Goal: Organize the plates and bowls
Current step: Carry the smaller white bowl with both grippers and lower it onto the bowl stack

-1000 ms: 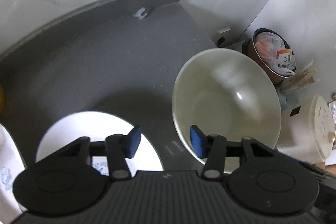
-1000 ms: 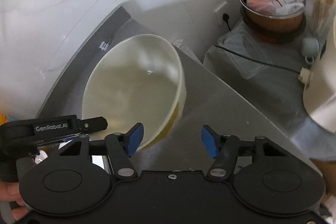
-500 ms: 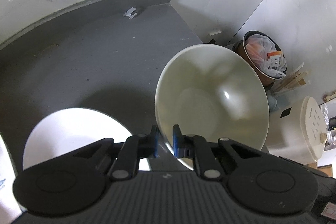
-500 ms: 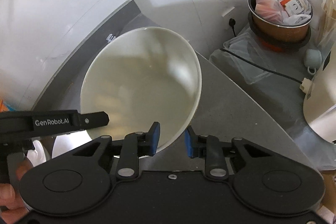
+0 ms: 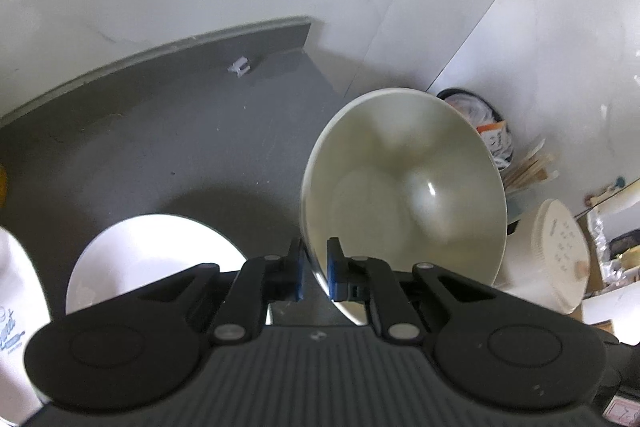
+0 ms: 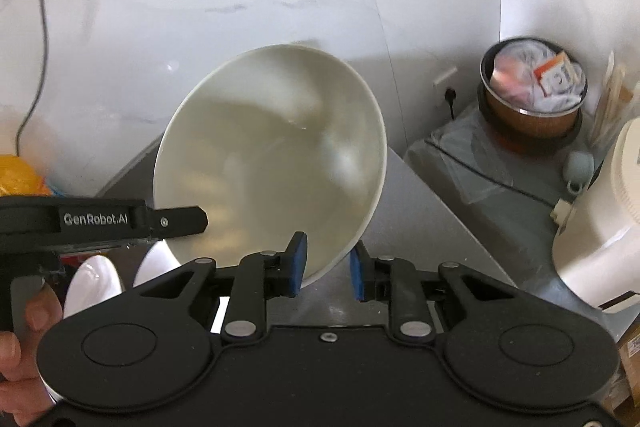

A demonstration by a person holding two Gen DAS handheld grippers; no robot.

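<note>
Left gripper (image 5: 313, 273) fingers pinched tight on near rim of cream bowl (image 5: 404, 187), bowl held tilted above grey counter (image 5: 160, 131), nothing inside it. Right gripper (image 6: 327, 269) fingers set a bit apart, straddling same bowl's rim on opposite side; whether pads actually touch it can't be told. One white plate (image 5: 152, 255) seen flat on counter just beside left gripper. One round bin (image 6: 534, 95) off to right, stuffed with wrappers and bags. White appliance (image 6: 600, 227) near it.

bare grey counter (image 5: 160, 131) ahead, white plate (image 5: 152, 255) (near left) blocking
</note>
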